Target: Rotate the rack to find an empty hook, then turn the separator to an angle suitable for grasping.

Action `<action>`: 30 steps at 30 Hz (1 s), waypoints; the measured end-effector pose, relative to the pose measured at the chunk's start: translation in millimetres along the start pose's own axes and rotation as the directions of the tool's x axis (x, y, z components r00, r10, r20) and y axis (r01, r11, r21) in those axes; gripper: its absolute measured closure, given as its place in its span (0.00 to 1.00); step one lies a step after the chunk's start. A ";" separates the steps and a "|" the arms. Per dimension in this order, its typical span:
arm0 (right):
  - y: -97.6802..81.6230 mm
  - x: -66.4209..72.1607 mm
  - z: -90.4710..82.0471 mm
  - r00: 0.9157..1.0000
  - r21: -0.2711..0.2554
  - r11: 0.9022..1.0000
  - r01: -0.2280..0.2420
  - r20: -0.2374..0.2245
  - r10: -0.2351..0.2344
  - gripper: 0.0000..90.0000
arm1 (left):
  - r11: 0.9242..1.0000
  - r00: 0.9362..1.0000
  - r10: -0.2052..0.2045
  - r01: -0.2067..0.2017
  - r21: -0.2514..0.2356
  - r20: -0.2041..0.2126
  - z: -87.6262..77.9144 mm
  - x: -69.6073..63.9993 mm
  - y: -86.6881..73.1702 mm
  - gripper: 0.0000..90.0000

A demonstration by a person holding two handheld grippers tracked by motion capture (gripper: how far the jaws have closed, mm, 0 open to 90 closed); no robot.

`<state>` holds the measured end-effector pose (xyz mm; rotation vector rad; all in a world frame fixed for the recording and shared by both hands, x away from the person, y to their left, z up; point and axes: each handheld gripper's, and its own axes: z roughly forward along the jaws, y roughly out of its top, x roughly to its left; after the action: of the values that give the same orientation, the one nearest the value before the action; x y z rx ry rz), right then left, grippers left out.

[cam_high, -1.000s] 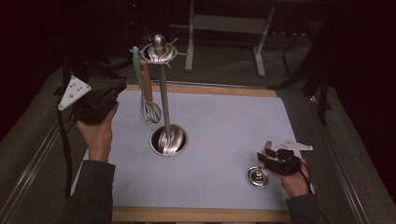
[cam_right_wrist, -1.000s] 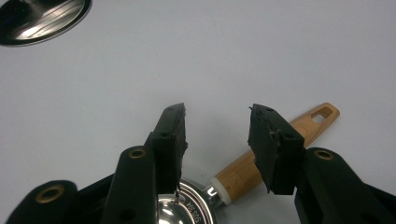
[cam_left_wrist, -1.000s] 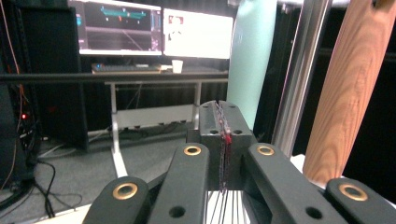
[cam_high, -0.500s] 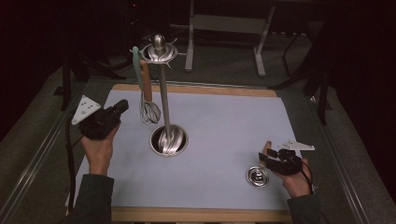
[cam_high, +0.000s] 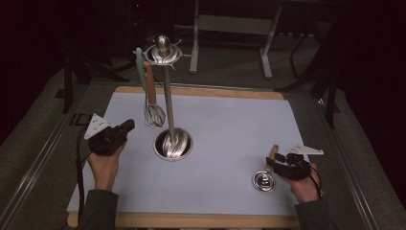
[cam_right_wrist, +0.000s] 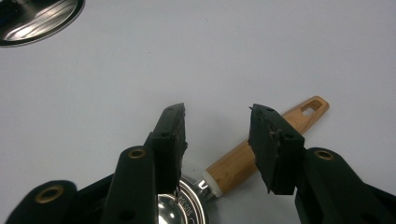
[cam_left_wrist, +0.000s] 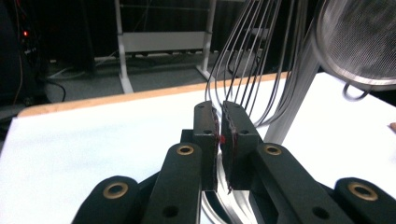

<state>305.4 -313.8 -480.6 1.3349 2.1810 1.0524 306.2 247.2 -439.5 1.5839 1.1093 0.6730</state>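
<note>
With the whisk (cam_high: 153, 114) already hanging on the stand (cam_high: 167, 103), 1 wood-handled ladle (cam_high: 265, 178) lies on the mat—the right gripper (cam_right_wrist: 217, 123) spread over its handle, the left gripper (cam_left_wrist: 219, 122) parted a slit, empty.

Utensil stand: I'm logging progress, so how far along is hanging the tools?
Done: a whisk and a green-handled tool hang on the stand. In hand: the right hand-held gripper, jaws open, sits over the wooden-handled scoop on the mat. Left: gripping, lifting and hanging that scoop. The left hand-held gripper, nearly closed, holds nothing.
</note>
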 end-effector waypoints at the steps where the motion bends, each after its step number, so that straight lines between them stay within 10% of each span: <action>1: -0.1 -0.2 -0.2 1.000 0.000 1.000 0.000 0.000 0.000 0.62 | 1.000 1.000 -0.003 0.003 0.008 -0.004 1.1 0.4 -3.1 0.94; 30: -5.9 -7.6 2.7 1.000 0.021 1.000 -0.015 0.013 0.015 0.64 | 0.994 0.999 -0.030 0.032 0.107 -0.025 15.8 -2.8 -56.6 0.87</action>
<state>307.3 -320.9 -487.4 1.3658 2.1817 1.0262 300.4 239.6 -497.5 1.6501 1.2021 0.6213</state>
